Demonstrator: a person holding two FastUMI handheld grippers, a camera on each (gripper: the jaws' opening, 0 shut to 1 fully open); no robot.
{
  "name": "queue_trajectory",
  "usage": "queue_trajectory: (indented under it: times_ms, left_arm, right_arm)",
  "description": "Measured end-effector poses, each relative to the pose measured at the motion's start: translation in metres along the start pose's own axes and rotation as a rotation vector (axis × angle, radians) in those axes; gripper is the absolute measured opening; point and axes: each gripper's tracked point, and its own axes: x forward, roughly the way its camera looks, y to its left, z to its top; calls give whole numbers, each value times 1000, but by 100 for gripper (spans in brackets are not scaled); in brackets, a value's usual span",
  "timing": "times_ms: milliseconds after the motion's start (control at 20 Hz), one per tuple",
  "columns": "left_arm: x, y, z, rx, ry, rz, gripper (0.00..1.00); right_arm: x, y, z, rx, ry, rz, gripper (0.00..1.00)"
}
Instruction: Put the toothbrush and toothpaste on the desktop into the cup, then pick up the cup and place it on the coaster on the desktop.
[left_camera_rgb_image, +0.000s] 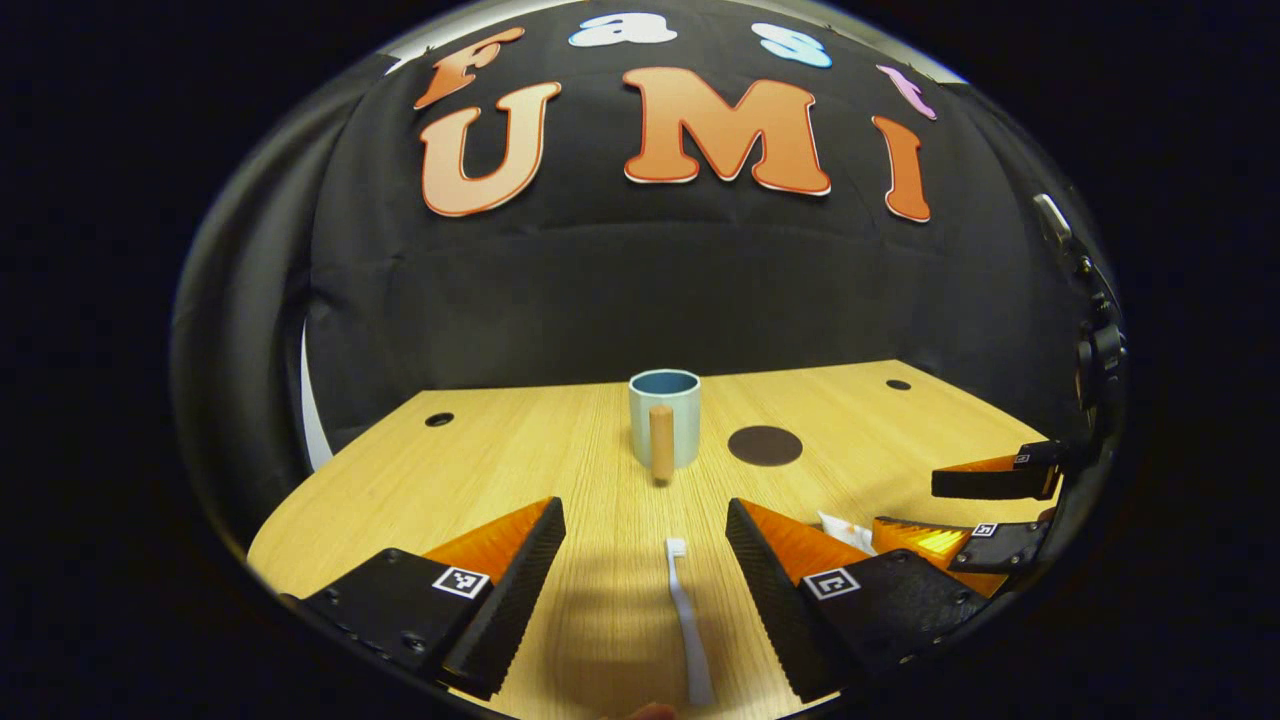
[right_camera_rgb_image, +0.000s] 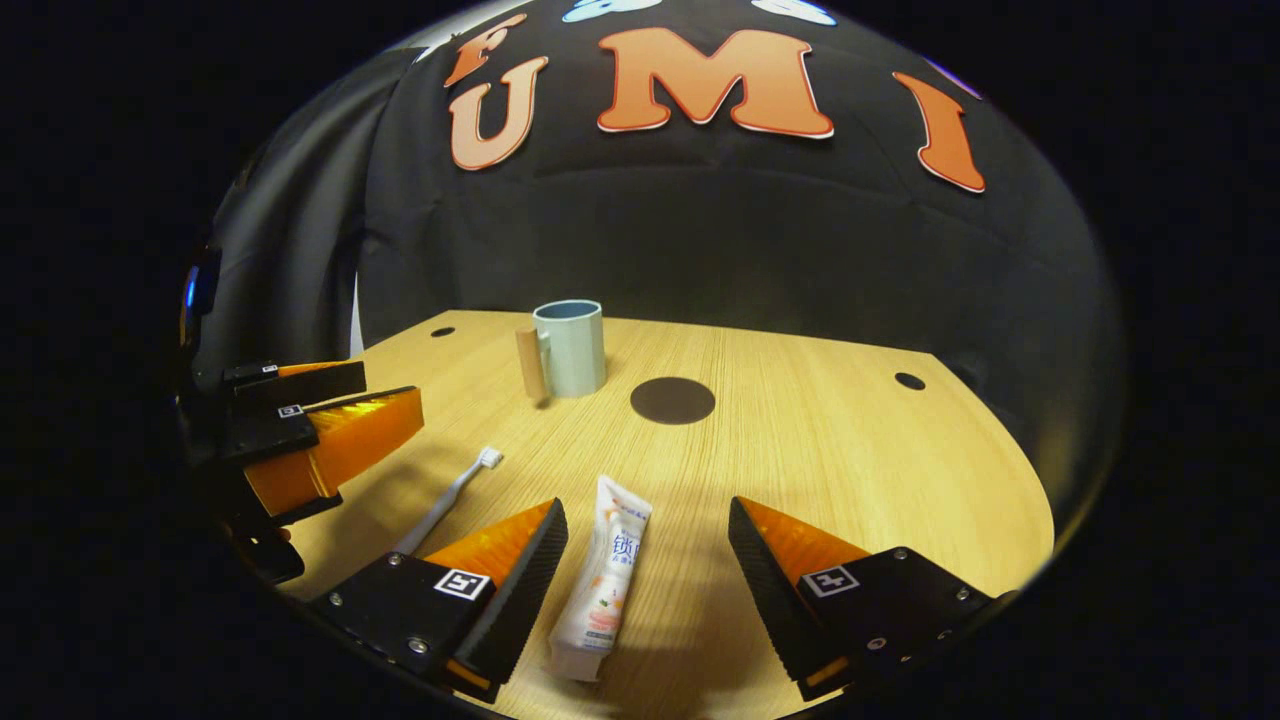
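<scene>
On the wooden desktop (right_camera_rgb_image: 850, 450), toothbrush (left_camera_rgb_image: 686, 610) between spread left tool (left_camera_rgb_image: 645, 560), toothpaste (right_camera_rgb_image: 603, 575) between spread right tool (right_camera_rgb_image: 645, 560).

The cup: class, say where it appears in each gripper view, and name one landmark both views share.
Left gripper view: the cup stands at the centre, handle facing the camera.
Right gripper view: the cup stands left of centre, handle on its left.
Shared landmark: the dark round coaster, on the table to the cup's right.
</scene>
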Motion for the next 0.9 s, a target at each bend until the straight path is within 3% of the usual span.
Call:
queue_trajectory:
  times_ms: [300, 400, 450, 600, 700, 750, 800, 900]
  left_arm:
    - [12, -4, -41, -31, 140, -10, 98]
    - [15, -8, -54, -34, 189, -13, 98]
    - [16, -11, -59, -36, 211, -16, 98]
    - [22, -14, -73, -38, 268, -7, 98]
    - [24, -11, -80, -33, 296, 10, 98]
    - [24, -12, -81, -36, 304, 11, 98]
    - [23, -12, -84, -39, 314, 14, 98]
    - [23, -12, -87, -43, 331, 17, 98]
  right_arm:
    - [16, 3, -26, -24, 90, 2, 91]
    - [20, 5, -32, -18, 115, 7, 87]
    - [23, 8, -35, -8, 126, 15, 80]
    - [27, 10, -37, 2, 130, 13, 75]
    - [29, 15, -36, -12, 125, 25, 65]
    - [25, 19, -34, -18, 120, 38, 48]
    - [25, 17, -36, -18, 118, 40, 45]
    - [24, 18, -33, -9, 113, 50, 22]
